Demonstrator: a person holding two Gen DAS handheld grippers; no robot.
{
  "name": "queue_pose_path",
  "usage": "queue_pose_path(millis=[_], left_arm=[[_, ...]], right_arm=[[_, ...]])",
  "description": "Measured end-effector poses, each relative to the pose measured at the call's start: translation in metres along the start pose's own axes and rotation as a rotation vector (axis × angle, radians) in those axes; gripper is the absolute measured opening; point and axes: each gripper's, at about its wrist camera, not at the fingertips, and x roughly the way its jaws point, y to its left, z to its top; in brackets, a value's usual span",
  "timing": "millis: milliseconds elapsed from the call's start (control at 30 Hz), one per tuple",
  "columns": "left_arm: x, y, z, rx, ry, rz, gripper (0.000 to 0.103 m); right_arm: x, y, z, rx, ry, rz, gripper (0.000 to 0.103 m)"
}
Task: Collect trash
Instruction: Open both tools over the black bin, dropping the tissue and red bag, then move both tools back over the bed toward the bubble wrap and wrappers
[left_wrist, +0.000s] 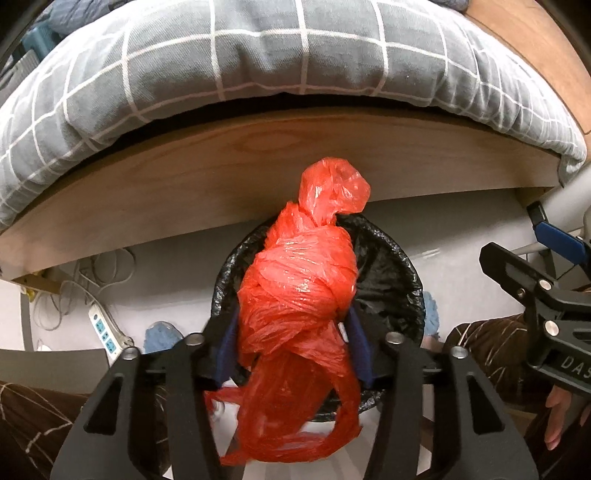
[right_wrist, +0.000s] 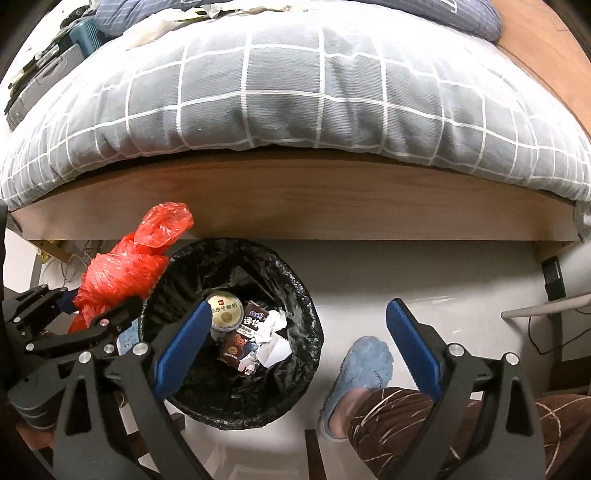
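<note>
Pointing both tools steeply down at the black-lined trash bin (right_wrist: 236, 332), you are standing over it beside the wooden bed frame (right_wrist: 295, 199). Your left gripper (left_wrist: 291, 343) is hovering above the bin's rim with the knotted red plastic bag (left_wrist: 299, 295) lying between its blue pads (left_wrist: 356, 339); the pads are sitting right against the bag's sides, though whether they are pressing on it or merely flanking it you cannot tell from these views. Seen from the right wrist, the red plastic bag (right_wrist: 122, 273) is sticking up past the bin's left edge, toward the bed frame, with the left gripper (right_wrist: 92, 306) under it. Your right gripper (right_wrist: 299, 350) is spreading its jaws wide with nothing between them, one pad over the bin's mouth and the other out over the pale floor to the bin's right, near your blue slipper (right_wrist: 358, 376). Inside the bin, a round yogurt lid (right_wrist: 224, 308), small cartons and crumpled paper are lying on the liner.
</note>
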Motion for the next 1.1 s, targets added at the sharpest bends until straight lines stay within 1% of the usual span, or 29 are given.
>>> queue_pose_path(millis=[33,100,167,233,300,333,433,467,533,700,767,833,1000,1100], left_arm=[[-0.002,0.0,0.0,0.001,-0.008,0.006,0.061],[-0.005,0.001,0.001,0.004,-0.017,0.014,0.066],[-0.01,0.002,0.002,0.005,-0.033,0.021,0.073],[-0.013,0.005,0.004,0.004,-0.041,0.037,0.076],[-0.018,0.008,0.006,-0.009,-0.05,0.033,0.079],[-0.021,0.01,0.007,-0.018,-0.06,0.031,0.082],[-0.033,0.02,0.013,-0.045,-0.101,0.049,0.09],[-0.037,0.024,0.014,-0.061,-0.115,0.051,0.093],[-0.047,0.034,0.019,-0.092,-0.143,0.045,0.096],[-0.076,0.046,0.033,-0.119,-0.231,0.055,0.097],[-0.086,0.048,0.038,-0.125,-0.26,0.06,0.097],[-0.096,0.051,0.045,-0.132,-0.295,0.07,0.097],[-0.115,0.065,0.057,-0.151,-0.34,0.075,0.097],[-0.123,0.07,0.064,-0.162,-0.363,0.087,0.097]], right_arm=[[-0.001,0.0,0.001,0.001,-0.004,-0.002,0.091],[-0.005,0.001,0.003,0.004,-0.017,-0.001,0.091],[-0.009,0.001,0.006,0.003,-0.031,-0.004,0.091],[-0.015,0.002,0.009,0.006,-0.049,-0.004,0.091],[-0.023,0.001,0.013,0.012,-0.073,-0.004,0.091],[-0.026,0.001,0.016,0.015,-0.086,-0.003,0.091],[-0.037,-0.001,0.024,0.02,-0.117,0.002,0.091],[-0.041,-0.001,0.027,0.021,-0.132,0.003,0.091],[-0.047,0.0,0.031,0.02,-0.151,0.007,0.091],[-0.067,0.007,0.044,-0.011,-0.225,0.001,0.091],[-0.077,0.013,0.048,-0.032,-0.27,-0.005,0.095],[-0.086,0.019,0.05,-0.058,-0.312,-0.016,0.095],[-0.103,0.03,0.062,-0.073,-0.375,0.01,0.095],[-0.109,0.035,0.071,-0.084,-0.395,0.022,0.095]])
